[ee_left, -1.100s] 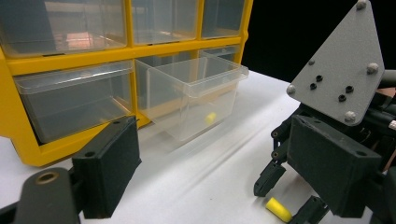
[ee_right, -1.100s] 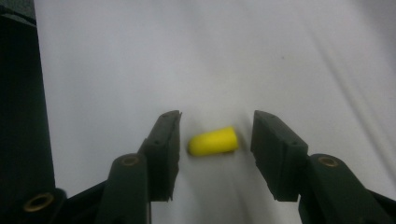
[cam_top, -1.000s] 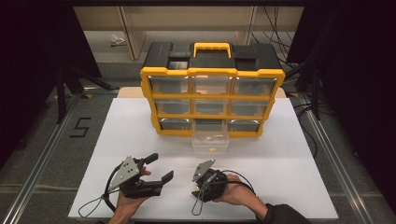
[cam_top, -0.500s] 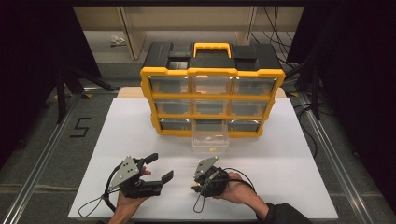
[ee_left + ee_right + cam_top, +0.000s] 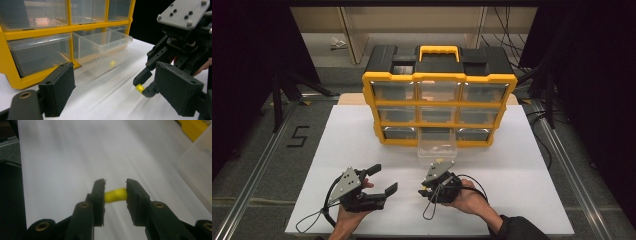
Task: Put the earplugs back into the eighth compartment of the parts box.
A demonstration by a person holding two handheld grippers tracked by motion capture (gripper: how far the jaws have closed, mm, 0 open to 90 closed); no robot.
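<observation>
My right gripper [image 5: 115,190] is shut on a small yellow cylindrical piece [image 5: 115,195], just above the white table top; its jaws have just been closing on it. In the left gripper view the same yellow piece [image 5: 140,88] sits at the tip of the right gripper [image 5: 143,86]. My left gripper [image 5: 382,179] stands open and empty beside it, jaws wide [image 5: 116,95]. A clear drawer [image 5: 438,145] is pulled out of the bottom row of the yellow organizer [image 5: 439,100]. Another small yellow piece [image 5: 112,63] lies inside that drawer [image 5: 102,52].
The organizer has rows of clear drawers and a black top with a yellow handle [image 5: 439,51]. It stands at the far side of the white board [image 5: 347,135]. Cables trail from both grippers toward the near edge. Dark floor and rails surround the table.
The right gripper has shifted slightly toward the organizer. The left gripper has stayed where it was.
</observation>
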